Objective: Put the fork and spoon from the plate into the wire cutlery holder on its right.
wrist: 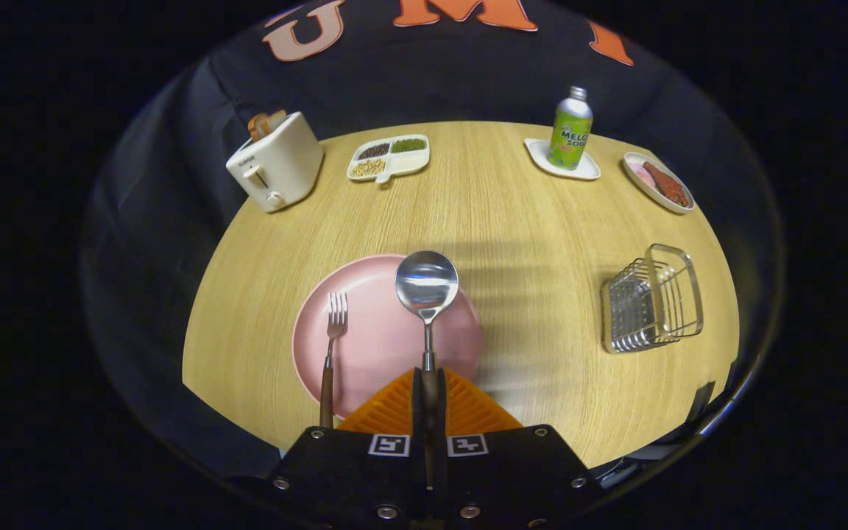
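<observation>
Gripper view shows the gripper [429,394] pinching the spoon [426,288] by its handle end above the pink plate [383,335], so the heavy bowl may swing or slip before reaching the wire cutlery holder [651,298] near the table's right edge.

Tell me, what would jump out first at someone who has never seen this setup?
The shiny spoon stands out: the gripper is shut on its handle, its bowl held out over the pink plate. A fork lies on that plate's left side. To the right on the wooden table stands the wire cutlery holder, and at the far edge a white toaster and a green bottle.
</observation>
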Available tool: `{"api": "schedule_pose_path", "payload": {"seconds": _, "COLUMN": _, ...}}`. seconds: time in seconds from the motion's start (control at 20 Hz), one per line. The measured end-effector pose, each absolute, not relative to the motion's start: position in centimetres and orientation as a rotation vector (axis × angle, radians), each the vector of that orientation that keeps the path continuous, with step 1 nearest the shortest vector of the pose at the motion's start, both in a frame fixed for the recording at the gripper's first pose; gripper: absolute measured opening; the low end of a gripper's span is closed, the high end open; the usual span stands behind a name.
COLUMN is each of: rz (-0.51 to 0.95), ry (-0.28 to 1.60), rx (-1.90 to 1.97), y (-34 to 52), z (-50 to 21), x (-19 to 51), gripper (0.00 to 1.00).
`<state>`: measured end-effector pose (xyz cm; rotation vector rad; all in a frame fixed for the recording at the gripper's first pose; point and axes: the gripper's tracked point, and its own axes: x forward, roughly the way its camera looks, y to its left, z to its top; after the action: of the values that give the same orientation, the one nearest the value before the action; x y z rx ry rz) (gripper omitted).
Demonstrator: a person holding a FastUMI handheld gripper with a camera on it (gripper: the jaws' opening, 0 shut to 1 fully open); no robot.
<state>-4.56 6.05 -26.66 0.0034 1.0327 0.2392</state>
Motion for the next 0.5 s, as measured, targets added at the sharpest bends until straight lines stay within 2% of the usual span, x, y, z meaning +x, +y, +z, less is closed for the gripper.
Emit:
{"api": "schedule_pose_path", "payload": {"seconds": 0.25, "rz": 0.174, "ry": 0.903, "rx": 0.022, "y": 0.4, "z": -21.4, "x": -2.5, "gripper": 0.04}}
{"api": "schedule_pose_path", "payload": {"seconds": 0.5, "rz": 0.101, "ry": 0.847, "rx": 0.021, "y": -4.8, "z": -19.2, "x": -2.1, "gripper": 0.04}}
